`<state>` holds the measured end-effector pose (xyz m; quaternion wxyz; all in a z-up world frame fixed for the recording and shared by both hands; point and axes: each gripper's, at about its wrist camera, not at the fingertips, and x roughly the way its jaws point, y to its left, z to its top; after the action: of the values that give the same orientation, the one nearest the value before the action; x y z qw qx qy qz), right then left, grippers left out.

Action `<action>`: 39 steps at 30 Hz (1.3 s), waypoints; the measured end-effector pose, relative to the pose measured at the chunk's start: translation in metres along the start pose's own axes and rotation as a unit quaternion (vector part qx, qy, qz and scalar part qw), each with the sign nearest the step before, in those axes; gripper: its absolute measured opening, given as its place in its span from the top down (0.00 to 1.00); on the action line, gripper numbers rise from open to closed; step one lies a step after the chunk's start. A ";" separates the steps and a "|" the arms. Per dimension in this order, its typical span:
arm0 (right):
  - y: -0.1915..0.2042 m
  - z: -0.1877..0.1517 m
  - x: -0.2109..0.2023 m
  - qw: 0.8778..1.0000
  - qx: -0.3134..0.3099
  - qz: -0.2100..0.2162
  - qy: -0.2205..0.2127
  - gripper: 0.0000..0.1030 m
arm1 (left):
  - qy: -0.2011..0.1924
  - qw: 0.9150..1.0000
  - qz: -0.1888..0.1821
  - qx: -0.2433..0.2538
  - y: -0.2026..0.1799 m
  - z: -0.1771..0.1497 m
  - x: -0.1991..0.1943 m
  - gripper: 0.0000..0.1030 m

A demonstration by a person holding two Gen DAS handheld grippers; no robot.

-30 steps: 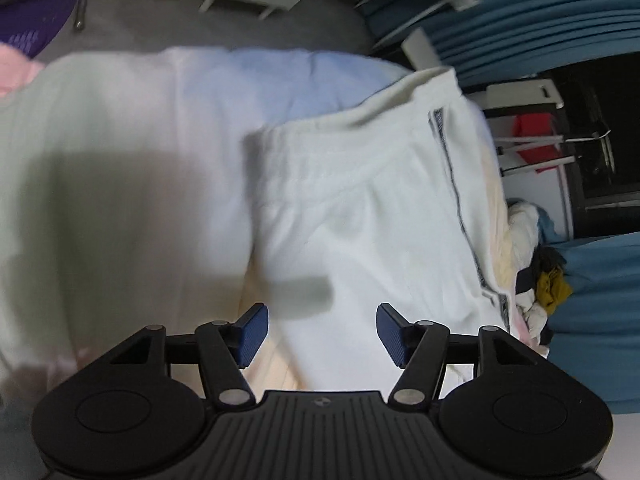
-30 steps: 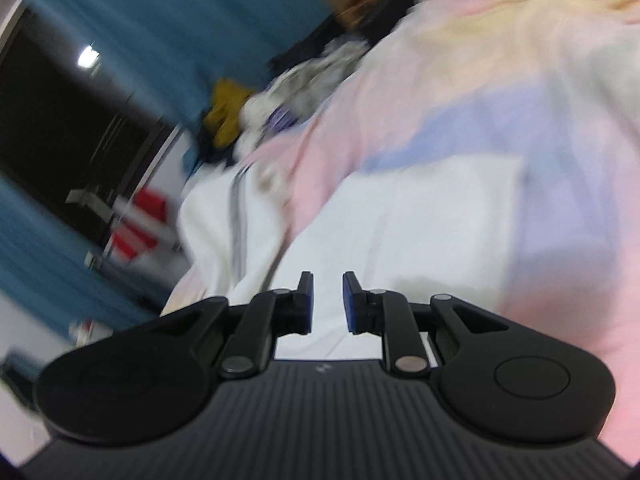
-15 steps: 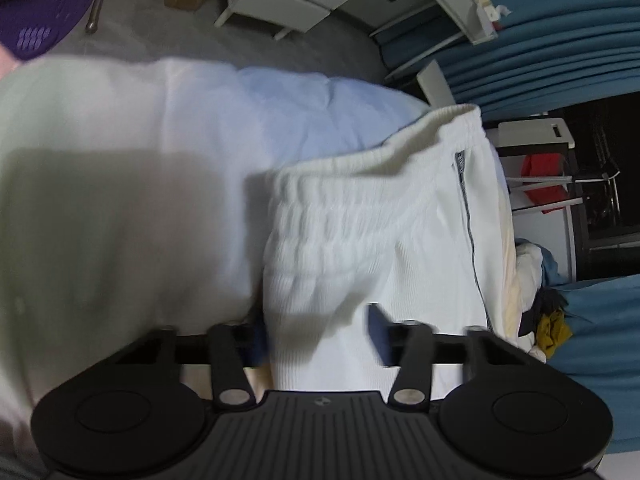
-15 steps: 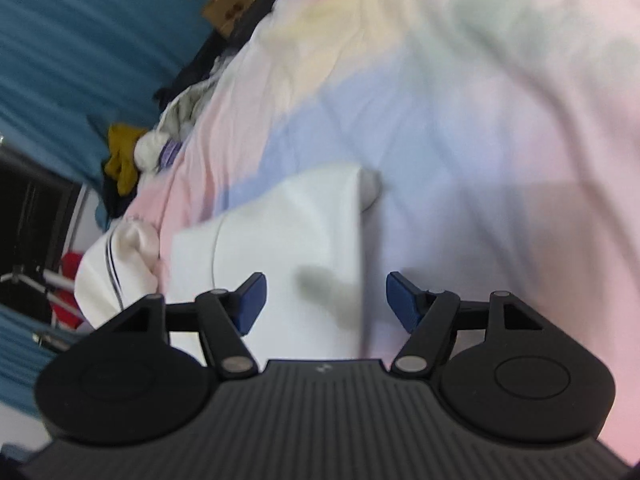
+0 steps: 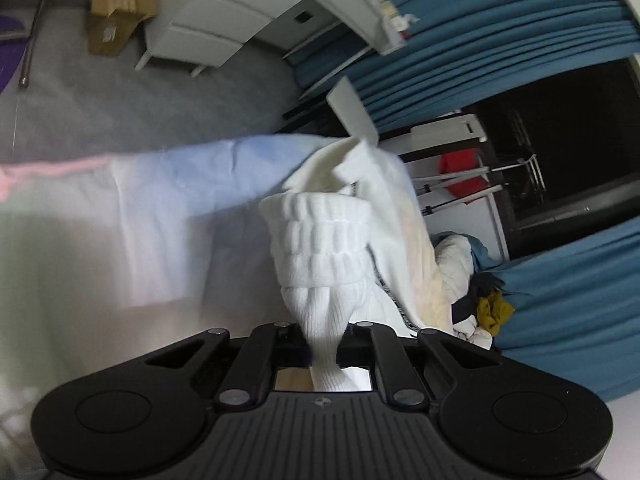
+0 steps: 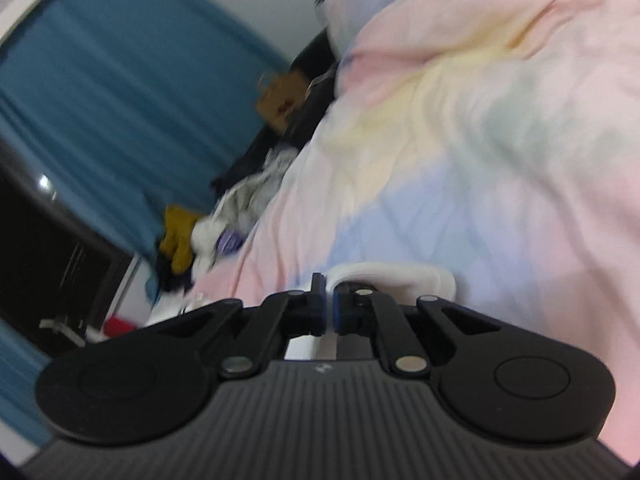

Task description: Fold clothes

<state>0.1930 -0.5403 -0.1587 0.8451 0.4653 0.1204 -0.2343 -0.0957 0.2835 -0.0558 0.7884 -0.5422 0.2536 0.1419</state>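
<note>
White knit trousers (image 5: 320,248) with a ribbed elastic waistband lie on a pastel bedspread (image 5: 140,220). My left gripper (image 5: 324,344) has its jaws closing on the bunched waistband, which is pinched between them and pulled up off the bed; the cloth hides the fingertips. In the right wrist view my right gripper (image 6: 328,300) has closed to a thin slit with white cloth in it. It holds an edge of the same white trousers (image 6: 400,280), whose folded hem shows just past the fingers on the bedspread (image 6: 480,140).
A heap of loose clothes (image 5: 480,304) with a yellow piece (image 6: 178,236) lies at the bed's far edge by blue curtains (image 5: 480,32). Past the bed are grey floor, white drawers (image 5: 208,28), a cardboard box (image 5: 116,8) and a red item on a rack (image 5: 460,168).
The left jaws closed from wide open onto the waistband and raised it, bunching the cloth. The right jaws opened wide over the trouser edge, then closed on it.
</note>
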 end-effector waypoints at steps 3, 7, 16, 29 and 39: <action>-0.008 0.002 -0.013 0.998 0.005 -0.062 0.000 0.94 | 0.002 1.000 0.011 -0.005 0.010 0.003 -0.019 0.91; -0.038 -0.001 0.004 0.986 0.042 -0.148 0.065 0.93 | 0.040 0.998 0.044 -0.012 0.029 0.001 -0.011 0.90; -0.036 0.004 -0.002 0.988 0.030 -0.142 0.048 0.73 | 0.027 0.998 0.059 -0.008 0.033 -0.018 -0.029 0.56; -0.013 0.020 -0.009 0.994 0.020 -0.102 -0.021 0.27 | -0.003 0.974 0.015 0.228 -0.115 -0.098 0.000 0.34; 0.097 -0.009 0.102 0.980 -0.039 0.122 0.152 0.29 | 0.061 0.933 -0.062 0.348 -0.188 -0.208 0.176 0.32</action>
<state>0.3302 -0.5176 -0.1355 0.8569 0.4729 0.1986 -0.0510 0.0934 0.0116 -0.0650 0.9178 -0.2565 0.3008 -0.0382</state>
